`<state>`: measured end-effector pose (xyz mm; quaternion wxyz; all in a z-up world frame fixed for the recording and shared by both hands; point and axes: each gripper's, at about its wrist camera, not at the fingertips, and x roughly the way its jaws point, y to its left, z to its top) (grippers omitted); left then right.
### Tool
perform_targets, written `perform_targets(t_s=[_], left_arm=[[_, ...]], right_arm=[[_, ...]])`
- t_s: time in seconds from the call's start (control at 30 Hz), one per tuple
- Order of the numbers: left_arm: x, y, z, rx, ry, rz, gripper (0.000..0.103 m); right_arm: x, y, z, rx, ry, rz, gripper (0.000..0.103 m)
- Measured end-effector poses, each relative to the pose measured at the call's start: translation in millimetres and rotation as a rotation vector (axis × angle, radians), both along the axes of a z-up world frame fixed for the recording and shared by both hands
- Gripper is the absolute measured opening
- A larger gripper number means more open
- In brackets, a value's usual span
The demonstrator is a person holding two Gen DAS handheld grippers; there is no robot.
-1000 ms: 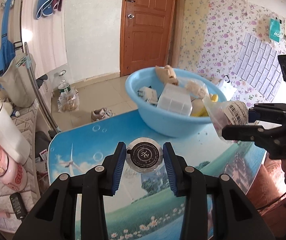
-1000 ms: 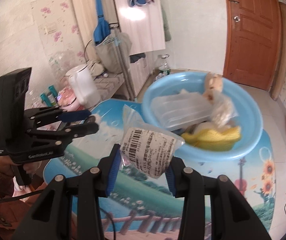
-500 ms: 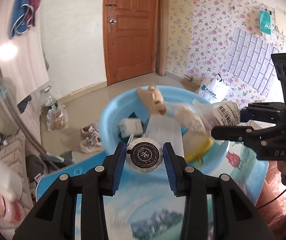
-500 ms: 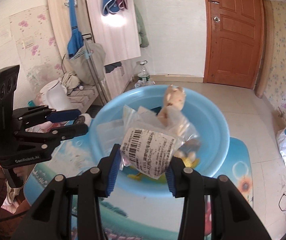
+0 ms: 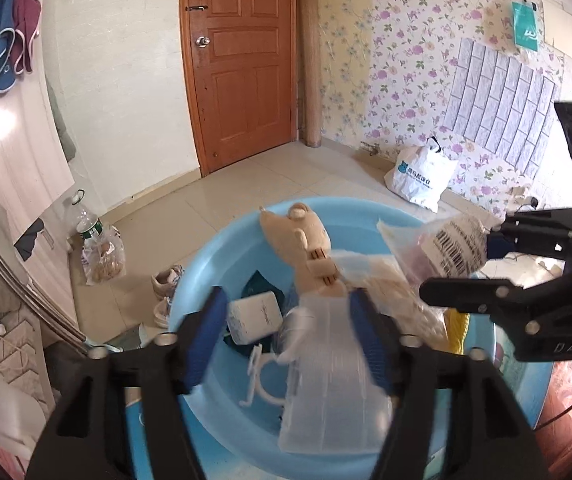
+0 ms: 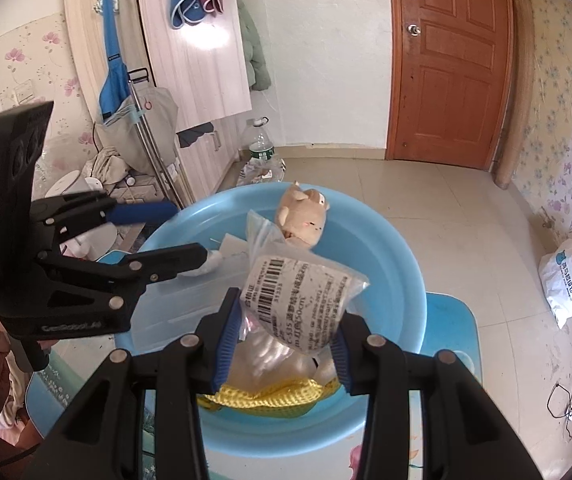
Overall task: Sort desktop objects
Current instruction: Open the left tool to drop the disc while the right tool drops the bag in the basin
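Note:
A light blue basin (image 5: 221, 264) (image 6: 390, 256) stands on the table and holds a plush toy (image 5: 306, 240) (image 6: 302, 216), a clear plastic box (image 5: 330, 380), a white pack (image 5: 253, 316) and a yellow net item (image 6: 269, 398). My left gripper (image 5: 286, 332) is open above the basin; a blurred pale round thing (image 5: 296, 320) hangs between its fingers, also in the right wrist view (image 6: 205, 266). My right gripper (image 6: 283, 340) is shut on a clear barcode-labelled bag (image 6: 298, 300) (image 5: 454, 248) over the basin.
The table top (image 6: 450, 320) has a blue scenic print. On the floor lie a white shopping bag (image 5: 420, 178), a water bottle (image 5: 85, 220) and shoes (image 5: 165, 280). A metal rack with a bag (image 6: 141, 128) stands at the left.
My left gripper has opened wide and the round black-faced tin has left its grip, falling blurred toward the basin. Both grippers have moved further over the basin. The right still holds the bag.

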<state>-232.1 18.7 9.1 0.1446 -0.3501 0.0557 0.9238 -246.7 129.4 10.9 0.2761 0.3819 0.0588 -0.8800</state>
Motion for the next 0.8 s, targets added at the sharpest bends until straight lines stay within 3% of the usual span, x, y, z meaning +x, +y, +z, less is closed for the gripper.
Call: perform_targets(t_s=[0.07, 0.27, 0.33, 0.4, 0.5, 0.67, 0.8], left_arm=[[2, -4, 3, 0.017, 0.005, 0.001, 0.082], [13, -16, 9, 0.013, 0.012, 0.04, 0.094], [18, -21, 12, 0.011, 0.015, 0.055, 0.095], [23, -24, 16, 0.012, 0.01, 0.067, 0.096], [29, -28, 19, 0.004, -0.002, 0.075, 0.1], [41, -22, 21, -0.074, -0.045, 0.102, 0.102], [49, -23, 25, -0.031, -0.083, 0.11, 0.102]], right_arm=[[-1, 0, 0, -0.008, -0.007, -0.003, 0.042], [2, -6, 4, -0.003, -0.002, -0.003, 0.042], [4, -8, 7, -0.004, 0.004, -0.001, 0.046], [8, -9, 11, -0.007, 0.011, 0.004, 0.061], [12, -8, 18, 0.002, 0.03, -0.007, 0.072], [16, -10, 21, 0.035, 0.028, -0.033, 0.076], [19, -9, 18, 0.041, 0.005, -0.05, 0.077]])
